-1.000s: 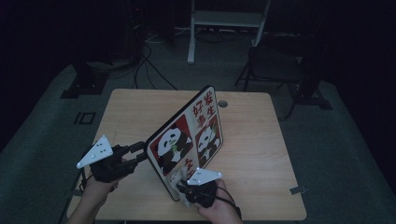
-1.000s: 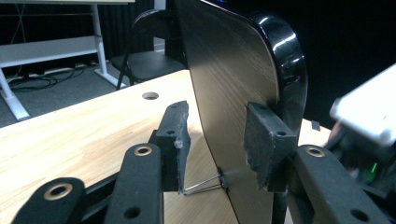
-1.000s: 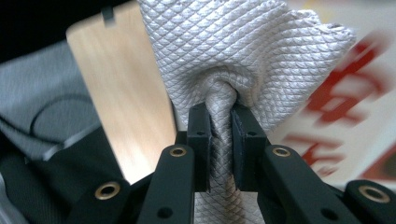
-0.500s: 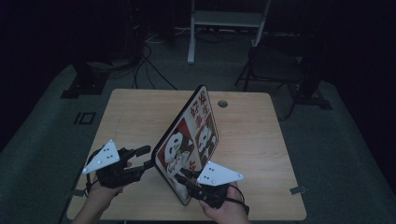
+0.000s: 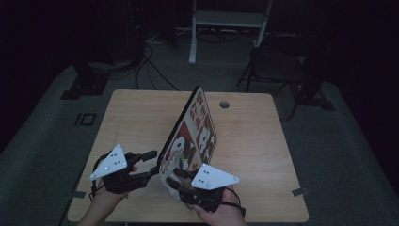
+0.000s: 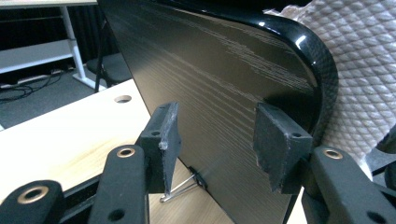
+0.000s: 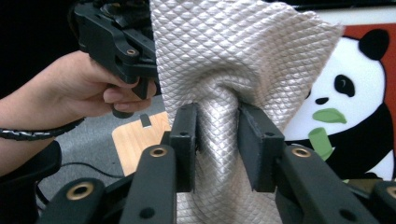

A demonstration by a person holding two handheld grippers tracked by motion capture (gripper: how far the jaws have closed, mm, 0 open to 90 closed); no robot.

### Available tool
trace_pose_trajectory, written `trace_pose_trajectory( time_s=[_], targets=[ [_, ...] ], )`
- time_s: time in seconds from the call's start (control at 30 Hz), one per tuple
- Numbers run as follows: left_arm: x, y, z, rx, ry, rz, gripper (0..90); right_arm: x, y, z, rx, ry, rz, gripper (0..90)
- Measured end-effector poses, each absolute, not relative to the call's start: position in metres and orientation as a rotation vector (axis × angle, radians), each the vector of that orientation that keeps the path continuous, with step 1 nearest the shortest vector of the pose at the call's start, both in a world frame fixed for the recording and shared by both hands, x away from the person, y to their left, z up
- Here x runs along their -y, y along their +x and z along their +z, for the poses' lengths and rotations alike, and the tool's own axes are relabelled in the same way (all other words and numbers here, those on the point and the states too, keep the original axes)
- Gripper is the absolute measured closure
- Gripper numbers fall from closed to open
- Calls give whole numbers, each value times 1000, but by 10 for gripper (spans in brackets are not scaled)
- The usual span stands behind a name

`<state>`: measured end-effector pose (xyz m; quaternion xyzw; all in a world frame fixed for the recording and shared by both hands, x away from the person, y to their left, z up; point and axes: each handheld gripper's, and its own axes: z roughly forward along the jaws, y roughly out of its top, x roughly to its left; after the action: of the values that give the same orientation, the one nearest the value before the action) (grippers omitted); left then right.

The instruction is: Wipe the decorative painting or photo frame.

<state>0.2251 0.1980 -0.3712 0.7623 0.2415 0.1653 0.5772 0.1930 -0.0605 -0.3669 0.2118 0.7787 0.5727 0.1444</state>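
Note:
A panda picture board (image 5: 194, 134) stands tilted on edge in the middle of the table (image 5: 136, 117). Its glossy black back (image 6: 224, 88) faces my left gripper (image 6: 215, 135), which is open right against that back with nothing between the pads. In the high view the left gripper (image 5: 150, 164) is at the board's near left. My right gripper (image 7: 215, 140) is shut on a white quilted cloth (image 7: 224, 56), bunched between its pads, held at the board's near corner in front of the panda picture (image 7: 355, 98). The cloth (image 6: 355, 65) peeks past the board's edge.
A wire clip stand (image 6: 180, 189) props the board's back on the table. A round cable hole (image 5: 224, 104) lies at the table's far side. A dark chair (image 5: 277, 66) and a white desk frame (image 5: 226, 19) stand beyond the table. The other hand (image 7: 70, 98) is close by.
The board has turned from facing up toward standing nearly edge-on. My left gripper came in closer to its back, and my right gripper with the cloth shifted along the near corner.

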Motion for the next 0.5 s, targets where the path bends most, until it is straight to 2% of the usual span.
trace_pose_trajectory(
  time_s=[0.1, 0.5],
  targets=[
    [-199, 225, -371, -571, 1785, 379, 528, 57, 192, -372, -2226, 619, 1596, 584],
    [-200, 226, -371, -566, 1789, 371, 534, 50, 190, -389, -2211, 653, 1534, 582]
  ],
)
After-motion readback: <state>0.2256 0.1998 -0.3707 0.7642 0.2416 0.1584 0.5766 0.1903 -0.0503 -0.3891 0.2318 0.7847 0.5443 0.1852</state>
